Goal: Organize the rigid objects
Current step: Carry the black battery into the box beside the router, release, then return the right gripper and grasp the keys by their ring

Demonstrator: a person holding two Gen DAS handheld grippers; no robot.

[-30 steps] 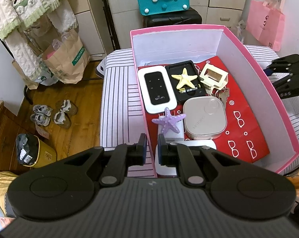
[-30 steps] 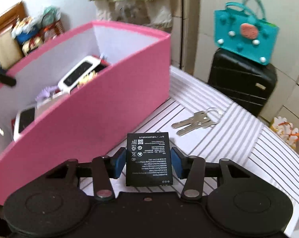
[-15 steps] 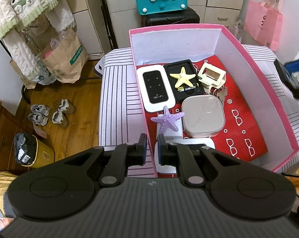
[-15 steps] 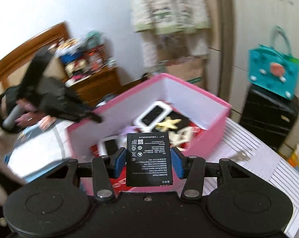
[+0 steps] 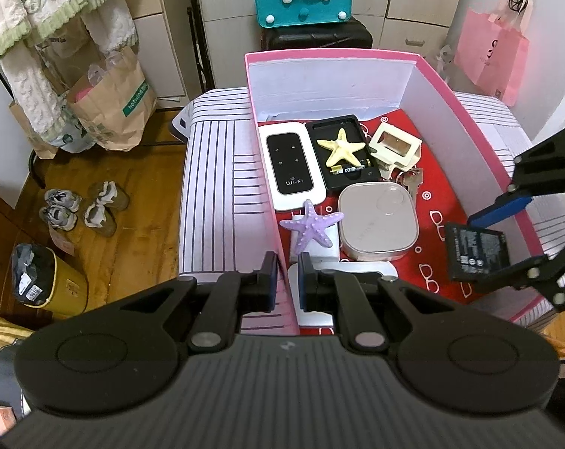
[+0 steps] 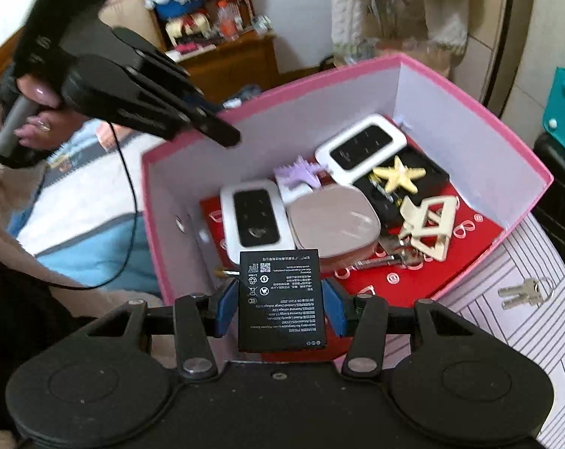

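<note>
Above the pink box's (image 6: pixel 469 86) near rim, my right tool (image 6: pixel 280 308) clamps a flat black battery (image 6: pixel 281 299) with white print; my left tool (image 5: pixel 284 284) pinches the box's wall.

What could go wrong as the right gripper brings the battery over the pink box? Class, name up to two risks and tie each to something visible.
1. The right gripper pinches the battery only by its side edges; it might slip and drop onto the beige square case.
2. The pink box is crowded, leaving bare red liner mainly on one side, so the battery may land tilted on other items.
</note>
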